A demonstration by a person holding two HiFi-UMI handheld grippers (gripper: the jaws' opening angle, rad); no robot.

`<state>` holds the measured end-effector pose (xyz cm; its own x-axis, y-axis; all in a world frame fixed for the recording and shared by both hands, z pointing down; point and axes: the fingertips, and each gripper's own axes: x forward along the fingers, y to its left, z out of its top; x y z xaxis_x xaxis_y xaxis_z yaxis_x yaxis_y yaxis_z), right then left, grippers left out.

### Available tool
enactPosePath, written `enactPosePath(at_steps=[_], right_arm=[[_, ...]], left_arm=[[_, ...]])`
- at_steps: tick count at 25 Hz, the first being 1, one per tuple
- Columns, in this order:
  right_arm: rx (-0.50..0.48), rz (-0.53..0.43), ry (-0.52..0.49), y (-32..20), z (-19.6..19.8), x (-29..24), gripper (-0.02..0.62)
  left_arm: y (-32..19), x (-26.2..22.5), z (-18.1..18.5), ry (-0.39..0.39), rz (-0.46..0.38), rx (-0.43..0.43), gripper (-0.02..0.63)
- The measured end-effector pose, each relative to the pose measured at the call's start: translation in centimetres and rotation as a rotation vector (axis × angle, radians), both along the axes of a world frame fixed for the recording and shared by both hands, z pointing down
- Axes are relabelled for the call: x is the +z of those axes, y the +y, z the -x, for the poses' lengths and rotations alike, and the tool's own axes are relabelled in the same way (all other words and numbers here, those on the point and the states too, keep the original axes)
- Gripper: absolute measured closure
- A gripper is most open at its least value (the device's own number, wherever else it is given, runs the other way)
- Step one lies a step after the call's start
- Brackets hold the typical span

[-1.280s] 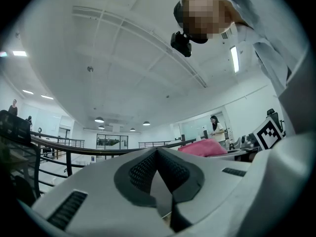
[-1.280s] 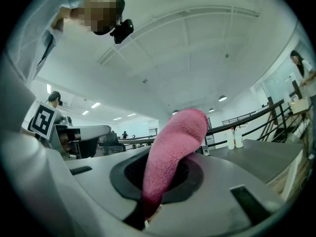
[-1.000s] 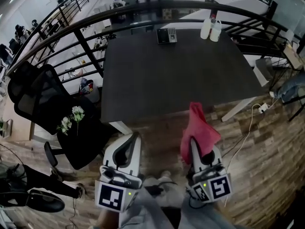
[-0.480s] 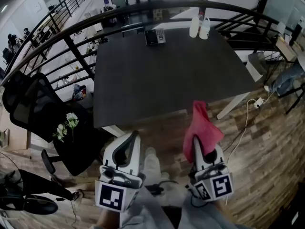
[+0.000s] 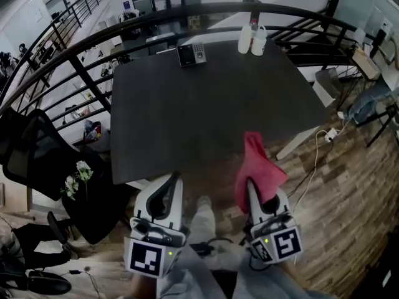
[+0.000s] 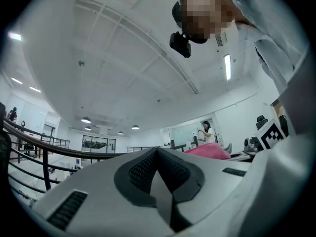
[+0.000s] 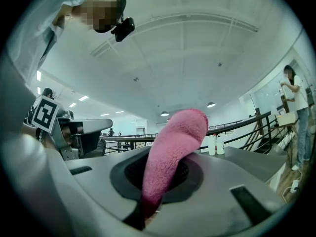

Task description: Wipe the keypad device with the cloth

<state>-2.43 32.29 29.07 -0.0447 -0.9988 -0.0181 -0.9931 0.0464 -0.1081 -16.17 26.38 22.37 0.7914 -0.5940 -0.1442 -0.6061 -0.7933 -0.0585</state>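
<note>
R gripper (image 5: 249, 184) pinches cloth (image 5: 258, 166) | L gripper (image 5: 174, 178) jaws together | keypad device (image 5: 191, 54) well ahead

Findings: the cloth (image 5: 257, 164) is pink, soft napped pile, matt. The table (image 5: 206, 111) top is dark, matt, faintly grained. The floor (image 5: 340, 179) is wood plank, low sheen. The left gripper (image 5: 175, 177) has a smooth pale plastic shell and dark, finely ribbed pads (image 6: 140, 169).
</note>
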Motion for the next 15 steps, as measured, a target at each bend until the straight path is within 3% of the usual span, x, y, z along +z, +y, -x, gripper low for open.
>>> enactPosePath(at_steps=[15], right_arm=[[0.033,0.024,-0.01,-11.8,-5.3,-0.3,0.566]], left_arm=[[-12.5,0.6,-5.8,-0.022,0.044,0.043,0.603]])
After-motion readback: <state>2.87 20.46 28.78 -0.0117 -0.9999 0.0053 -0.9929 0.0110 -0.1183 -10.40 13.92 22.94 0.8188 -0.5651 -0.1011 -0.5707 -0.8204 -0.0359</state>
